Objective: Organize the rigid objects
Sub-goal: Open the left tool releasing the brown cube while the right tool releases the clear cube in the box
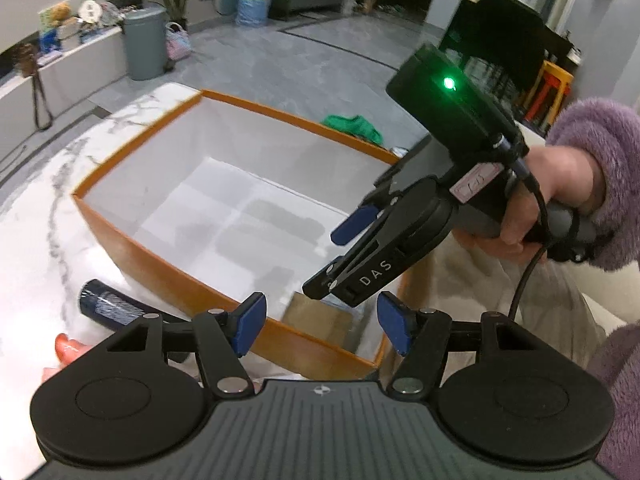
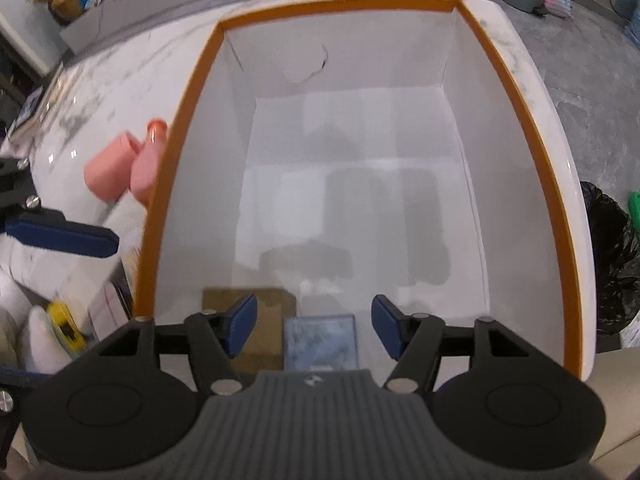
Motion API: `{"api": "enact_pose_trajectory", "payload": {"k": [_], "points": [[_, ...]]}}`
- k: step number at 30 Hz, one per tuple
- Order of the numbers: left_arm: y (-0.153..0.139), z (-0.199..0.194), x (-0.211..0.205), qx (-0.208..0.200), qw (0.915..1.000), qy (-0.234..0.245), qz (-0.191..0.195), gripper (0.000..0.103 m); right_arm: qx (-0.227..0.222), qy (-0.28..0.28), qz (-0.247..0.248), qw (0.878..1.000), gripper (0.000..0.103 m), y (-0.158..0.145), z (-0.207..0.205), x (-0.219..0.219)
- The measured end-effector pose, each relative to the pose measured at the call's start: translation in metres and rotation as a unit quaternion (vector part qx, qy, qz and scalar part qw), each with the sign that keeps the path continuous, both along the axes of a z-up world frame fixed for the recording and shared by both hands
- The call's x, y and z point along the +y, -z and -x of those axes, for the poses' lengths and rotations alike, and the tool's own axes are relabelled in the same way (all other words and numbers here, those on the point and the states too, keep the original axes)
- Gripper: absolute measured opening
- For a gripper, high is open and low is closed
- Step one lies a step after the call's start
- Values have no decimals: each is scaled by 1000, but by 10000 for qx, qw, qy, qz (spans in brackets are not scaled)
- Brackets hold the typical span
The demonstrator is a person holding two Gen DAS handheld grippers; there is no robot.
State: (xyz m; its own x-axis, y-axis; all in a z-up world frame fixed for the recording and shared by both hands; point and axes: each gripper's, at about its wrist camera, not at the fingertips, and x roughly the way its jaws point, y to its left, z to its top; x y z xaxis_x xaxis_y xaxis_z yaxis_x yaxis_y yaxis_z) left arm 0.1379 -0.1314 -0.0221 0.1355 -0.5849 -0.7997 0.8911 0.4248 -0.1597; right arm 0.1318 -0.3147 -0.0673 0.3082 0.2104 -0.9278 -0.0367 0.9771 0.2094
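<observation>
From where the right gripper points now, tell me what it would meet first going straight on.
Likely the pale blue card lying on the floor of the orange box, between the open right gripper fingers; depth is uncertain.

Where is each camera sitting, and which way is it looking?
Left wrist: sits on the left gripper, looking forward and down across the orange-rimmed box toward the room; it shows its own open blue pads, the right gripper and a hand in a purple sleeve.
Right wrist: sits on the right gripper, looking steeply down into the box; its own open pads show, and a left-gripper finger at the left edge.
Shared: the box, the white marble table, and the brown and blue items on the box floor.
</observation>
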Motion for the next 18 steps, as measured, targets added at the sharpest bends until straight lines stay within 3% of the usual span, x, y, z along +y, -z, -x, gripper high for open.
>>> {"api": "enact_pose_trajectory", "payload": {"k": [2,4,10,18], "points": [[-4,-3,3,-79,9998,-175,-6,75,-59,44,-19,10000,61,2,-4,5],[-6,-5,7,-156,9992,-367,-32,75,-78,36,-7,10000,50,6,-9,10],[-9,-12,17,-198,9968,-768,57,75,-36,-2,-110,9999,30,21,-23,27],[-5,-14,16,-197,9958,-888,-26,75,340,-289,43,9990,19,31,-19,36]]}}
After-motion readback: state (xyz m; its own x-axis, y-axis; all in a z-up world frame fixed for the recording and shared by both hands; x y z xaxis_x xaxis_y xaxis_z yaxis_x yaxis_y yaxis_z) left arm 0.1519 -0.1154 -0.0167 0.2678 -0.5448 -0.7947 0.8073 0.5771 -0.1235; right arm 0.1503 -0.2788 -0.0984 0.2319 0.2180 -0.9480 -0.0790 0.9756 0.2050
